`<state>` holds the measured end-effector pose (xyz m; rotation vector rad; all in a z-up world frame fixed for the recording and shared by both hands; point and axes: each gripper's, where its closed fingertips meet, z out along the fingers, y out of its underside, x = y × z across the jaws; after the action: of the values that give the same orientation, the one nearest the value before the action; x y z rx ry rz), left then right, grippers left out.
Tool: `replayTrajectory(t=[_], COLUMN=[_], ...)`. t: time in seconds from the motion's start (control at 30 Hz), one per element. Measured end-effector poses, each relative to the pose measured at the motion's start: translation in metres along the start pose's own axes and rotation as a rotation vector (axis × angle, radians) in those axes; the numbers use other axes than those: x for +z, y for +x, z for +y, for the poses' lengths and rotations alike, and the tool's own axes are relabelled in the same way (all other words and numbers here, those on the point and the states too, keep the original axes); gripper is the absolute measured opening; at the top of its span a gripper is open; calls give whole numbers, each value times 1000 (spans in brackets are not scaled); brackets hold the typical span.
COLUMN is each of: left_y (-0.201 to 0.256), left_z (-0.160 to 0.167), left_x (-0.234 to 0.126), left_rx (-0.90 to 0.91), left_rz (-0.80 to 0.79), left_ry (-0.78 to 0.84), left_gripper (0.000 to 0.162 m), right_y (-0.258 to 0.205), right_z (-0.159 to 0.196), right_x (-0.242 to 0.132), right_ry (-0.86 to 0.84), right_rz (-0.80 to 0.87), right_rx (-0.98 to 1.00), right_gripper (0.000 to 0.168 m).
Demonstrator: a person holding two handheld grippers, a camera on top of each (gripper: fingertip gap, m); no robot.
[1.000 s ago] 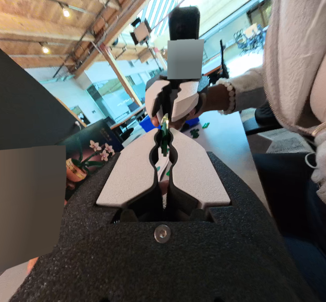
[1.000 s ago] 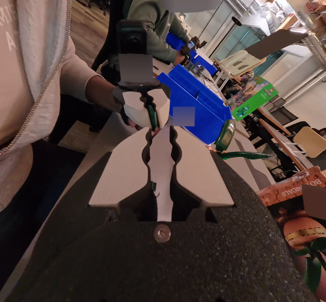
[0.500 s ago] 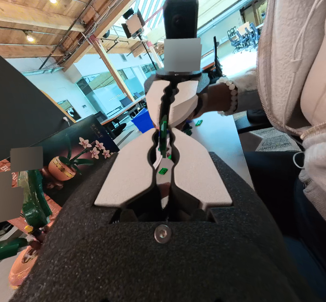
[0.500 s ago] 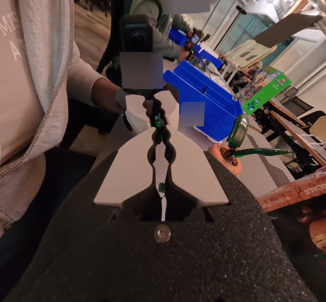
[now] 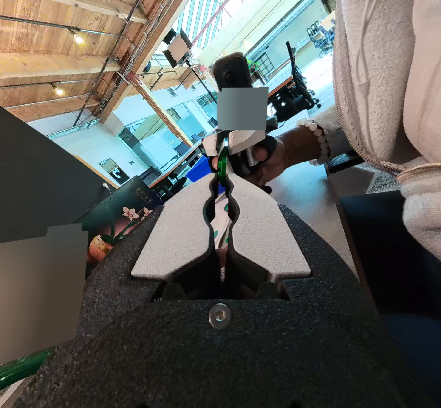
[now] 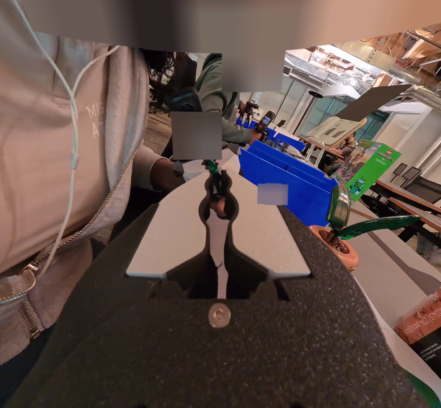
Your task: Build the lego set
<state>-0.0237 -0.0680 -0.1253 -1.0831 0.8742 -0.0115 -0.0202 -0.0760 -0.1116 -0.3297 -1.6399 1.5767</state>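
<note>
A green Lego leaf piece (image 5: 221, 166) is held in the air between my two grippers, which face each other tip to tip. My left gripper (image 5: 222, 178) is shut on its near end. My right gripper (image 5: 223, 149) faces it, with a hand behind it, and grips the piece's far end. In the right wrist view, my right gripper (image 6: 217, 175) is shut on the dark green piece (image 6: 216, 182), which runs back between its fingers. The left gripper's pale fingers (image 6: 191, 170) show just beyond, partly under a blurred patch.
A terracotta Lego pot with green leaves (image 6: 334, 251) stands on the grey table (image 6: 386, 267) to the right. Behind it are a blue bin (image 6: 286, 182) and a green set box (image 6: 367, 167). A dark orchid box (image 5: 114, 234) stands at the left. A second person works at the back.
My right gripper was open one second ago and has closed onto the green piece held by the left. Both grippers have risen and tilted upward.
</note>
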Motion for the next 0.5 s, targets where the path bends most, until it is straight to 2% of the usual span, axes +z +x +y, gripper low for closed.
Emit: replayTrajectory(t=[0.1,0.5], left_y=[2,3], left_z=[-3,-1], left_x=[0,0], left_rx=[-20,10], left_rz=[15,6], left_ry=[21,9], left_gripper=[4,4], right_y=[-2,-1], right_z=[3,7], right_x=[3,3], right_ry=[-43,-143], right_rz=[-5,13], right_rx=[-37,-79], right_gripper=[14,6])
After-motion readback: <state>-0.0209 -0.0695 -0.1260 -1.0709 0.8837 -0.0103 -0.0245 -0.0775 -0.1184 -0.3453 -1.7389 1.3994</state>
